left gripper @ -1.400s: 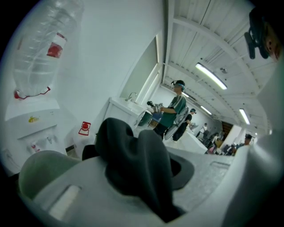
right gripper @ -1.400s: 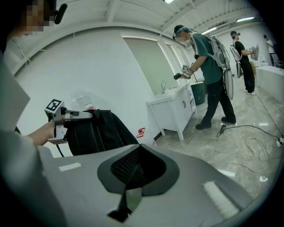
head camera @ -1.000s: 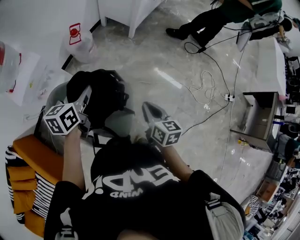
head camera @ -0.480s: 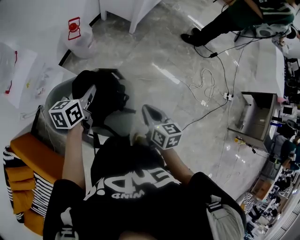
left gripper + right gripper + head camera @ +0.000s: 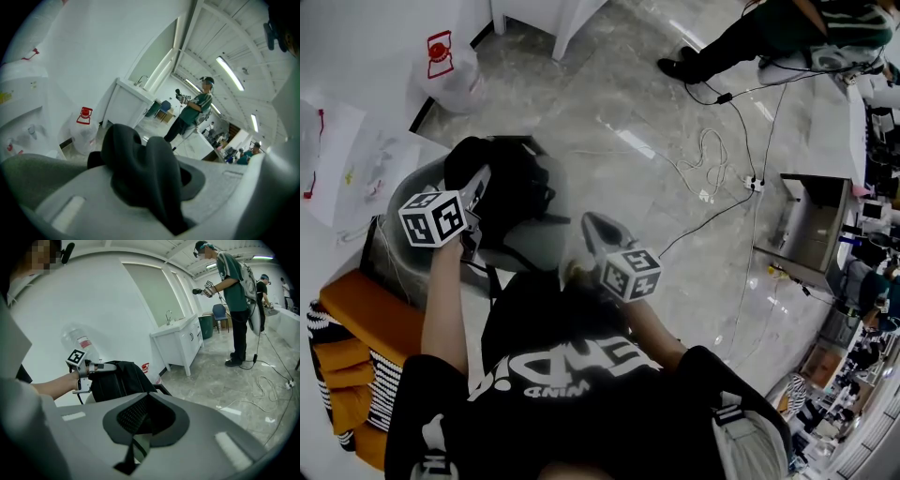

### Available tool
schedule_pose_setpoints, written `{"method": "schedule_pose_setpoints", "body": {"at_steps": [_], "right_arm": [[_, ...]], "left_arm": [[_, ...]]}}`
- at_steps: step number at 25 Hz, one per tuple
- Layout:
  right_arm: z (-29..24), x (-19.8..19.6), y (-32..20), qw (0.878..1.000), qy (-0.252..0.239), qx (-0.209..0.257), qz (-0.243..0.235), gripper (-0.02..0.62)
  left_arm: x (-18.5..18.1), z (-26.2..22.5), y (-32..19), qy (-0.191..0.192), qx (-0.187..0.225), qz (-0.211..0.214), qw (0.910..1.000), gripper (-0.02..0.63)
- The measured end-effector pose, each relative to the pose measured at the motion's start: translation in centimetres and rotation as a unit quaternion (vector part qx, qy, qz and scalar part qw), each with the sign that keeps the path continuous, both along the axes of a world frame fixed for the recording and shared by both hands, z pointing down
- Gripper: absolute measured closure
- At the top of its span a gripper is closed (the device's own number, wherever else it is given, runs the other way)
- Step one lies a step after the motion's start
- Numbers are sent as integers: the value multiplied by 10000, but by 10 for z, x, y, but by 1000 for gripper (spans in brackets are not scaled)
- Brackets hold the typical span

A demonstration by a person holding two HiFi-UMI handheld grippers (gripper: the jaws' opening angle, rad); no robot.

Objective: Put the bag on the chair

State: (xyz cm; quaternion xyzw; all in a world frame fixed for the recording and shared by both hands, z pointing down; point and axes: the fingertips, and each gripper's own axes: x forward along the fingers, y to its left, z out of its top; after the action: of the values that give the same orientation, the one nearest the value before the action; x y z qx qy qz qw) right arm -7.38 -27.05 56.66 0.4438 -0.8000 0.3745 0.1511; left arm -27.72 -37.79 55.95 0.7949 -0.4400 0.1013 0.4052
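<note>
The black bag [image 5: 514,187] rests low against the grey chair [image 5: 398,211], over its seat [image 5: 539,248]. My left gripper [image 5: 479,180] is shut on the bag's top; in the left gripper view a fold of black fabric [image 5: 138,164] bulges out between the jaws. From the right gripper view the bag [image 5: 119,378] shows with the left gripper [image 5: 111,365] clamped on its upper edge. My right gripper [image 5: 593,223] hangs to the right of the chair, apart from the bag, its jaws meeting at the tips [image 5: 145,398] with nothing held.
A white plastic bag with a red mark [image 5: 450,70] stands by the wall, with a white cabinet [image 5: 548,19] beyond it. Cables [image 5: 712,169] and a power strip [image 5: 757,185] lie on the floor. Orange cushions [image 5: 352,375] are at lower left. A person [image 5: 234,291] stands farther back.
My left gripper and the bag have sunk toward the chair seat. My right gripper has dropped slightly. The person in the background has shifted.
</note>
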Motion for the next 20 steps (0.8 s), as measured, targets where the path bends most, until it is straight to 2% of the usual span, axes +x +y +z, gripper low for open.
{"method": "schedule_pose_setpoints", "body": {"at_steps": [11, 20], "right_arm": [[10, -11, -6, 9998, 37, -108, -179, 594], [22, -16, -10, 9994, 101, -220, -239, 594]], "left_arm": [[-20, 33, -16, -265, -75, -111, 9996, 538], [-45, 72, -28, -382, -284, -375, 9982, 537]]}}
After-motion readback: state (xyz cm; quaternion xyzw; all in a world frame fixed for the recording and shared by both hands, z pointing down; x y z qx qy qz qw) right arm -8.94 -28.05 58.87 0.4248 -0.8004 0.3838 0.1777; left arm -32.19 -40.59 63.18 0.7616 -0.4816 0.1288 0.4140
